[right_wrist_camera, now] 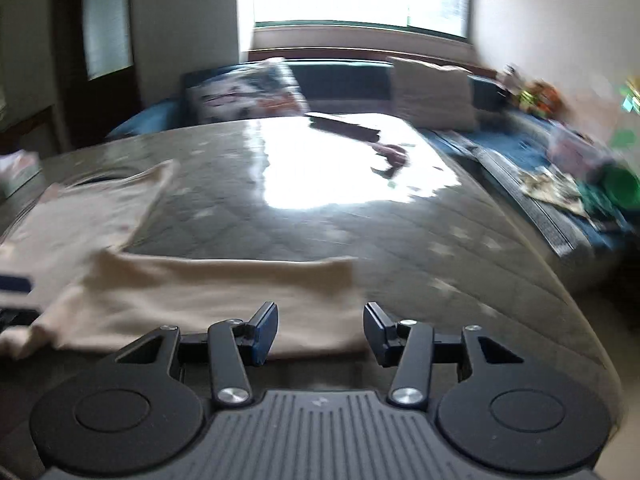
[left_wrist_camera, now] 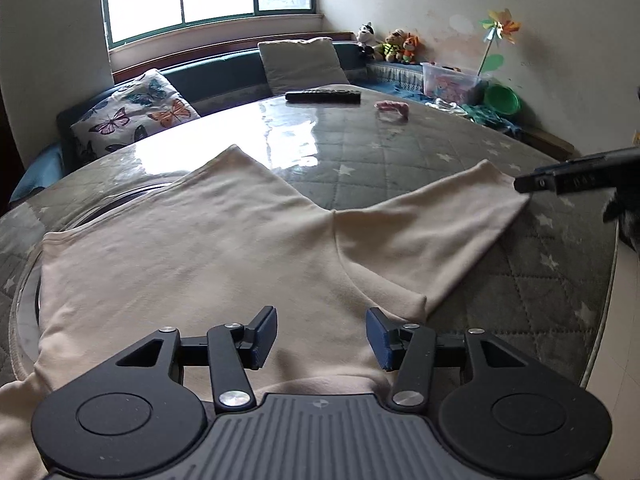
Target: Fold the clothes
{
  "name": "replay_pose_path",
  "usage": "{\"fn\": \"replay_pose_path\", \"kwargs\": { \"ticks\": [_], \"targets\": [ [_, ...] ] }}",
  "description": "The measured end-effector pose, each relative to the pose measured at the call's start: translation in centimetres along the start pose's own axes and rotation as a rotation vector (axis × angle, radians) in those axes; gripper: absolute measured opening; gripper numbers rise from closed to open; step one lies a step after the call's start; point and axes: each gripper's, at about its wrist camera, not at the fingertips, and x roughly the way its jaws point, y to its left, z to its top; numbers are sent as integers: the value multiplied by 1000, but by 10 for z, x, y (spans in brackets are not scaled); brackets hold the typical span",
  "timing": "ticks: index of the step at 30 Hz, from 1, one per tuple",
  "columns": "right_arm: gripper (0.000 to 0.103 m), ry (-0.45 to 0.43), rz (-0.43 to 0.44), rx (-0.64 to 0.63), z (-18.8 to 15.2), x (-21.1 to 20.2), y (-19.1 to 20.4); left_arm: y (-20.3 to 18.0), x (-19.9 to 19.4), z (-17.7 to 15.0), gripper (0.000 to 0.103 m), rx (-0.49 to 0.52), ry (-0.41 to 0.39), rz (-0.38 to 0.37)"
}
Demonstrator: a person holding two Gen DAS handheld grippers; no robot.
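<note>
A cream shirt (left_wrist_camera: 192,248) is seen spread flat across the near part of the round glass-topped table (left_wrist_camera: 400,152), its hem toward the left and one sleeve (left_wrist_camera: 432,224) reaching out to the right. The left gripper (left_wrist_camera: 322,336) is held just above the body of the shirt, jaws parted with nothing between the pads. Farther right, the right gripper (right_wrist_camera: 320,332) is likewise released and empty, poised over the sleeve, though that view is blurred and contact with the cloth cannot be ruled out. The fabric is judged light, soft and limp, likely to slide on the slick glass and droop when lifted. It is best pinched at the sleeve cuff and a hem corner.
</note>
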Motion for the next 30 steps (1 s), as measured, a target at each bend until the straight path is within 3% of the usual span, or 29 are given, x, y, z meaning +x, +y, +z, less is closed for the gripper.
{"fn": "replay_pose_path", "kwargs": {
  "ticks": [6, 7, 8, 11, 17, 21, 24, 26, 30],
  "targets": [
    [44, 47, 15, 98, -8, 18, -14, -6, 2, -3, 53, 26, 5, 9],
    [33, 41, 13, 96, -10, 15, -15, -7, 1, -4, 53, 33, 5, 9],
    [16, 38, 14, 92, -10, 16, -14, -8, 1, -4, 53, 41, 5, 10],
    [9, 38, 17, 71, -6, 18, -14, -10, 1, -4, 53, 59, 4, 11],
    [9, -44, -31, -44, 25, 27, -14, -11, 1, -5, 55, 78, 1, 9],
    [9, -19, -35, -71, 35, 54, -12, -13, 0, -6, 55, 91, -1, 8],
    [12, 24, -31, -38, 24, 70, -14, -13, 0, -6, 56, 99, -1, 5],
    [20, 8, -33, -15, 19, 64, -16, -12, 1, -5, 56, 103, 0, 3],
    [23, -16, -15, 67, 16, 47, -26, -11, 0, -4, 58, 100, -5, 0]
  ]
}}
